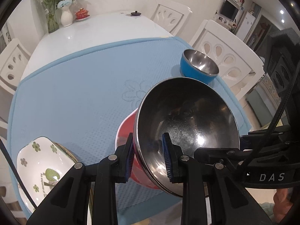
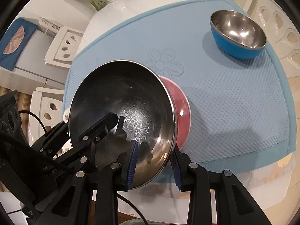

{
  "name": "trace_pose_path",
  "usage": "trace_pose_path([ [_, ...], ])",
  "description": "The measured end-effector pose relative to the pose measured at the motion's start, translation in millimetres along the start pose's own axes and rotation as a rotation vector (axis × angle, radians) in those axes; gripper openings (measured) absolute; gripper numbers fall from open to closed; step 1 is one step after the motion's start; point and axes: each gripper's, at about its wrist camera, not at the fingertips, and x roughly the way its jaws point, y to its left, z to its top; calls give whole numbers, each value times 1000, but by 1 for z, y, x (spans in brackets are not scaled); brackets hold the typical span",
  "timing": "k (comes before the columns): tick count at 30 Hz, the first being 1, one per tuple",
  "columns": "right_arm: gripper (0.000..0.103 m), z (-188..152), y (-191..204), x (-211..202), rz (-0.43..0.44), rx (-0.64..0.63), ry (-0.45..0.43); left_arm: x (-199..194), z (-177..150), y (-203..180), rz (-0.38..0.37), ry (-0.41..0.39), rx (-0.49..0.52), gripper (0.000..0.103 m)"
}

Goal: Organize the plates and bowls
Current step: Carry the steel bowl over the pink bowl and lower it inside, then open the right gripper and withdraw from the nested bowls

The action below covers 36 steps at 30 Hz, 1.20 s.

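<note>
A red bowl (image 1: 187, 116) with a steel inside is held tilted over the light blue mat (image 1: 75, 93), with its opening turned towards both cameras. My left gripper (image 1: 148, 150) is shut on its near rim, one pad on the red outside and one inside. My right gripper (image 2: 155, 150) is shut on the same red bowl (image 2: 127, 108) at another part of the rim. A blue bowl (image 1: 198, 67) with a steel inside stands upright at the mat's far right (image 2: 238, 33). A white square dish (image 1: 37, 165) with a green clover print lies at the near left on another dish.
The mat covers the near half of a white table (image 1: 93, 26). At the table's far end stand a white vase (image 1: 66, 17), a glass vase with flowers, a red lidded cup (image 1: 82, 14) and a small dark lid. White chairs (image 1: 225, 56) ring the table.
</note>
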Motion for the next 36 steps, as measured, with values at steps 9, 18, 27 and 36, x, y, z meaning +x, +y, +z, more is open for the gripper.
trace_pose_path([
  [9, 33, -5, 0, 13, -14, 11, 17, 8, -10, 3, -7, 24, 2, 24],
  [18, 33, -6, -5, 14, -25, 26, 9, 11, -13, 3, 8, 41, 26, 27],
  [27, 33, -6, -10, 14, -24, 7, 10, 5, -8, 11, 36, 12, 7, 32],
  [36, 33, -13, -8, 14, -15, 4, 13, 11, -15, 16, 17, 25, -35, 32],
])
